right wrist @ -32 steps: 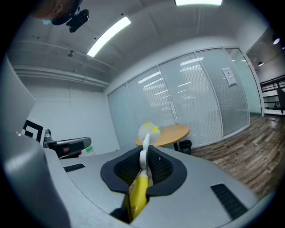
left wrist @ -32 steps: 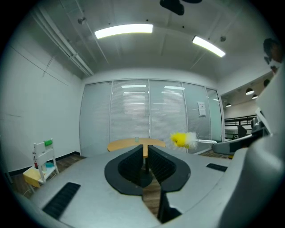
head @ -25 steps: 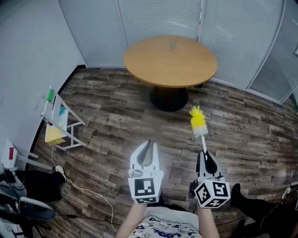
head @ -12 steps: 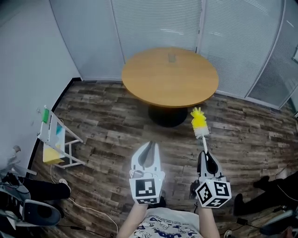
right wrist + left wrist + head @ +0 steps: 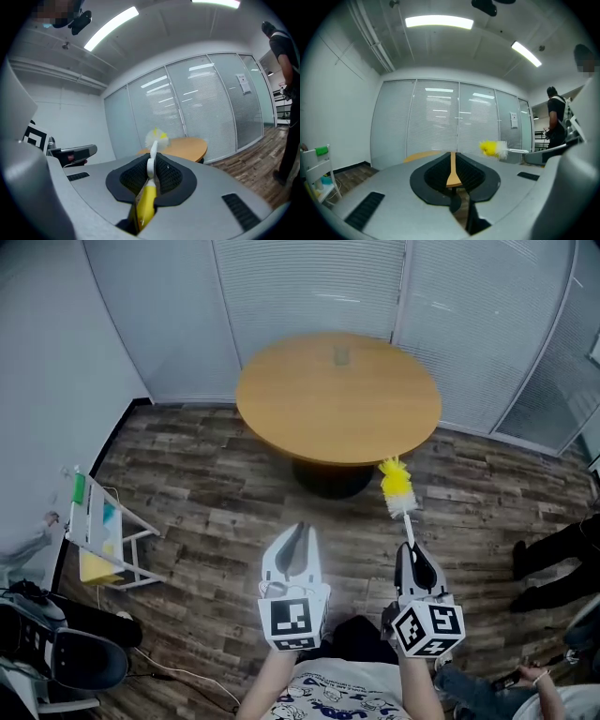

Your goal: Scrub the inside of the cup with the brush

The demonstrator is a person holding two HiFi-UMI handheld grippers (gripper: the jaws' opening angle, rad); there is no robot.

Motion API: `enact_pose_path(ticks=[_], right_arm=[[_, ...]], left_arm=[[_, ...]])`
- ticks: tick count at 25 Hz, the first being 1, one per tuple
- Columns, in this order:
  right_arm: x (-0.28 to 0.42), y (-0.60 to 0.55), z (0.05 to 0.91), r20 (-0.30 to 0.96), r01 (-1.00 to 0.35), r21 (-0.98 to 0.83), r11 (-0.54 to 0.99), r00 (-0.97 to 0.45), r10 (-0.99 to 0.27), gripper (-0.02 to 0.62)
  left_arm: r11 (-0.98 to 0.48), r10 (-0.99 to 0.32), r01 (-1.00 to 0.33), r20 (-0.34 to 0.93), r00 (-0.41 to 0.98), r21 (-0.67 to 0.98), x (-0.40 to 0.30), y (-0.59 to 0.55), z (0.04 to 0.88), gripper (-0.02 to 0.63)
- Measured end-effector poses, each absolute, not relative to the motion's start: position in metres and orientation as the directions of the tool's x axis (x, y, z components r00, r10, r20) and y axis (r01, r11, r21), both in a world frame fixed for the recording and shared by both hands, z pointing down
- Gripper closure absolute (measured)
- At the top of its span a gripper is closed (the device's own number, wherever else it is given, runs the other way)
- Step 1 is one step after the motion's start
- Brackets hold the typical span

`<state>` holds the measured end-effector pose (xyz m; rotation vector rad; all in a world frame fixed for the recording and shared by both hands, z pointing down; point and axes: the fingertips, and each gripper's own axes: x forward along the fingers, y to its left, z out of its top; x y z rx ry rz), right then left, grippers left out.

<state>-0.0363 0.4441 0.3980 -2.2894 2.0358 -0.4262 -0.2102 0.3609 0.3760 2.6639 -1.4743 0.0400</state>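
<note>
Yellow brush (image 5: 398,487) pokes out of the right gripper (image 5: 417,561), which squeezes its handle, ready to scrub. Left gripper (image 5: 298,542) is closed on nothing. Cup (image 5: 341,354) stands far off on the table (image 5: 309,413).

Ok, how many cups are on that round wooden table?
1. A clear cup stands alone near the far edge of the round table. The whole tabletop shows in the head view, so none should be hidden.
</note>
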Motion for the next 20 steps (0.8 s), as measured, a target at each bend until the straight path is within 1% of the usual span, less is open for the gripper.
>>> enact_pose_path(ticks=[11,20], right_arm=[[-0.006,0.377,0.410,0.192,-0.968,-0.224,-0.109,0.066,-0.979,0.549],[0.041,0.289,0.404,0.194,-0.971,-0.231,-0.059,0.014,-0.981,0.549]], left_arm=[[-0.489,-0.864,-0.869,0.095,0.494,0.069,-0.191,0.302,0.389,0.566],[-0.451,-0.885,-0.891,0.099,0.455,0.056,-0.146,0.223,0.380,0.566]])
